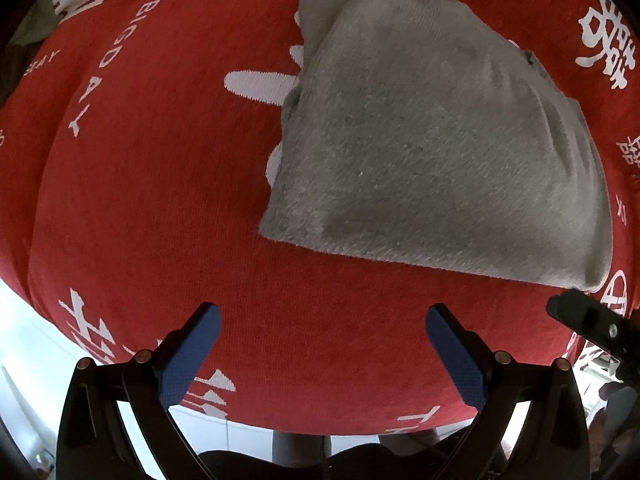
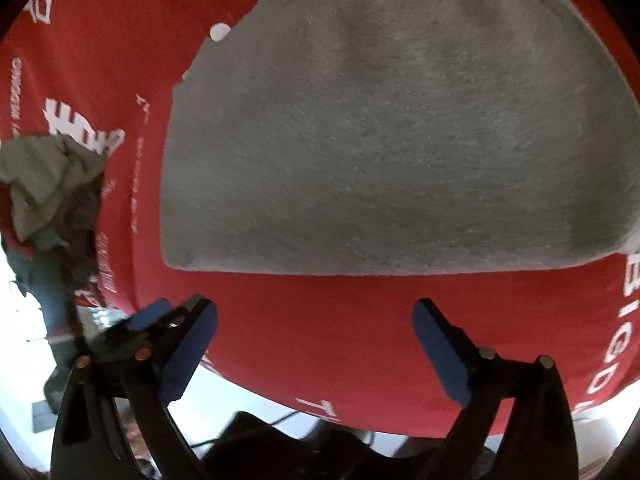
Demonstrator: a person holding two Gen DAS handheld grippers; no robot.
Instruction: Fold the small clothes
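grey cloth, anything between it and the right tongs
Nothing visible. In the right wrist view the open right tongs hang just short of the folded grey cloth's near edge, with only bare red tablecloth between. The crumpled green cloth sits far off to the left.

It looks like a room in a home. The surface (image 1: 152,208) wears a red cloth woven with white characters and English words, pale tiled floor (image 1: 24,344) shows below its edge, and crumpled clothes (image 2: 48,176) lie heaped at one side.
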